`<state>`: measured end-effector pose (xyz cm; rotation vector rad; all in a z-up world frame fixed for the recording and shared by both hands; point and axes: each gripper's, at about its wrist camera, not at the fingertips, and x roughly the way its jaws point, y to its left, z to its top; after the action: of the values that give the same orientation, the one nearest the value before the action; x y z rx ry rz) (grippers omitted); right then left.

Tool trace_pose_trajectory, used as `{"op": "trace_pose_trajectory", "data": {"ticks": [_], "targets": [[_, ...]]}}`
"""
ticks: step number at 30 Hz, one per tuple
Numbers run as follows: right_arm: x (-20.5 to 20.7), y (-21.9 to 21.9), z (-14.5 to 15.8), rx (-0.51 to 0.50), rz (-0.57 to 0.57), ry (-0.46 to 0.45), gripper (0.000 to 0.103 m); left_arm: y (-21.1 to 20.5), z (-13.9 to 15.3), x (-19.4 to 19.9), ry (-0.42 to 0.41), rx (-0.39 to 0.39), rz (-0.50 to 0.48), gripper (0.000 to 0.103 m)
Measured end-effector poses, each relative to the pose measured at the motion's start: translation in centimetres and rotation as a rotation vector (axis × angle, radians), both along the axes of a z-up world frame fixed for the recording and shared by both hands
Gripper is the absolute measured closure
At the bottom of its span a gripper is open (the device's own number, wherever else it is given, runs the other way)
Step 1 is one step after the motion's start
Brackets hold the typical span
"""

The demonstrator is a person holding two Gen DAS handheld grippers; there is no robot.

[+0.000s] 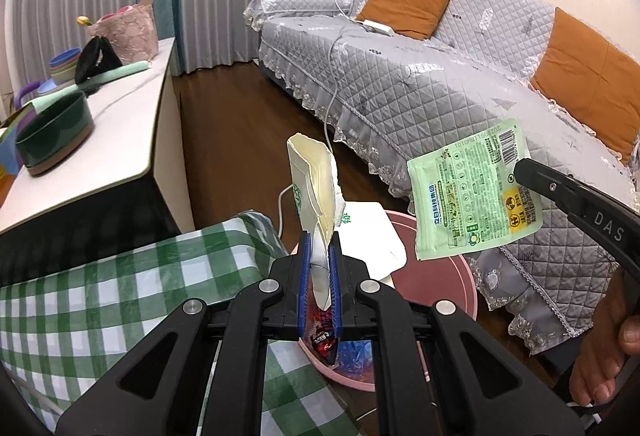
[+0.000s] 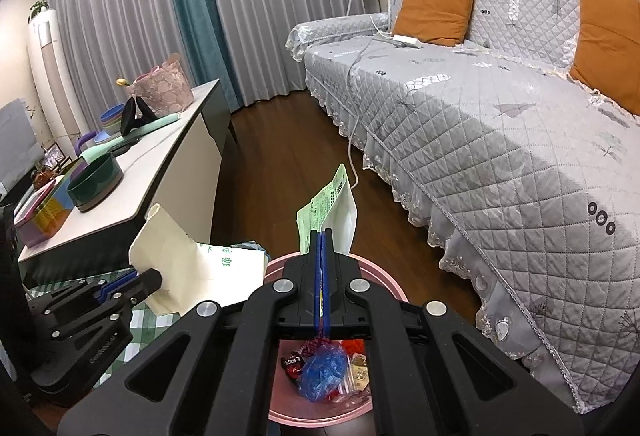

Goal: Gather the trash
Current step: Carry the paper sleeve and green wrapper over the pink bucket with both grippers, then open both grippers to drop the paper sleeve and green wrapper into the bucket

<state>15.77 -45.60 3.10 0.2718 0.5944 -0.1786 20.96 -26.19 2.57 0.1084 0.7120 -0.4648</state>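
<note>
My left gripper (image 1: pixel 319 240) is shut on a crushed white paper cup (image 1: pixel 316 188) and holds it upright over the pink trash bin (image 1: pixel 448 292). My right gripper (image 2: pixel 322 236) is shut on a light green printed wrapper (image 2: pixel 320 208), also held above the pink bin (image 2: pixel 320 416). In the left wrist view the wrapper (image 1: pixel 472 196) hangs from the right gripper's fingertips (image 1: pixel 524 170) to my right. The bin holds a crumpled blue bag (image 2: pixel 322 372) and other wrappers. A white paper bag (image 2: pixel 208 268) with green print lies over the bin's left rim.
A green checked cloth (image 1: pixel 100 300) covers a surface at the lower left. A white table (image 1: pixel 120 124) at the left holds a dark green bowl (image 1: pixel 52 136) and a pink basket (image 1: pixel 124 32). A grey quilted sofa (image 2: pixel 500 140) with orange cushions runs along the right. A white cable (image 1: pixel 332 96) trails to the wooden floor.
</note>
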Motion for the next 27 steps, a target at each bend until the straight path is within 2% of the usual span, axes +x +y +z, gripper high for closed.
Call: {"op": "trace_pose_trajectory", "data": {"ticks": [8,9,10,11,12,14,20,21,23,27], "targets": [[0.1,0.0,-0.4,-0.013,-0.019,0.024,0.1,-0.9,-0.4,0.5,0.014,0.006,-0.013,0.091],[0.2,-0.1,-0.4,-0.018,-0.031,0.027,0.099,-0.9,-0.4,0.6,0.019,0.003,-0.016,0.088],[0.1,-0.3,-0.5,-0.019,-0.043,0.03,0.098,-0.9,-0.4,0.6,0.02,0.003,-0.018,0.079],[0.2,-0.5,-0.6,-0.013,-0.053,0.034,0.094,-0.8,-0.3,0.6,0.017,0.0,-0.018,0.072],[0.1,-0.7,-0.6,-0.007,-0.061,0.035,0.087,-0.7,-0.2,0.5,0.012,-0.001,-0.016,0.071],[0.0,-1.1,-0.6,-0.003,-0.085,0.036,0.049,-0.5,0.0,0.5,0.013,-0.003,-0.012,0.07],[-0.2,-1.2,-0.5,0.003,-0.09,0.043,0.041,0.9,1.2,-0.3,-0.002,-0.021,0.007,0.069],[-0.4,-1.1,-0.4,-0.001,-0.09,0.04,0.04,1.4,1.6,-0.6,-0.008,-0.026,0.013,0.067],[-0.8,-0.9,0.1,-0.009,-0.093,0.028,0.035,2.2,2.2,-1.3,-0.019,-0.037,0.025,0.055],[-2.1,-0.5,1.2,-0.019,-0.086,-0.001,0.027,4.4,3.7,-3.4,-0.049,-0.062,0.051,0.047]]}}
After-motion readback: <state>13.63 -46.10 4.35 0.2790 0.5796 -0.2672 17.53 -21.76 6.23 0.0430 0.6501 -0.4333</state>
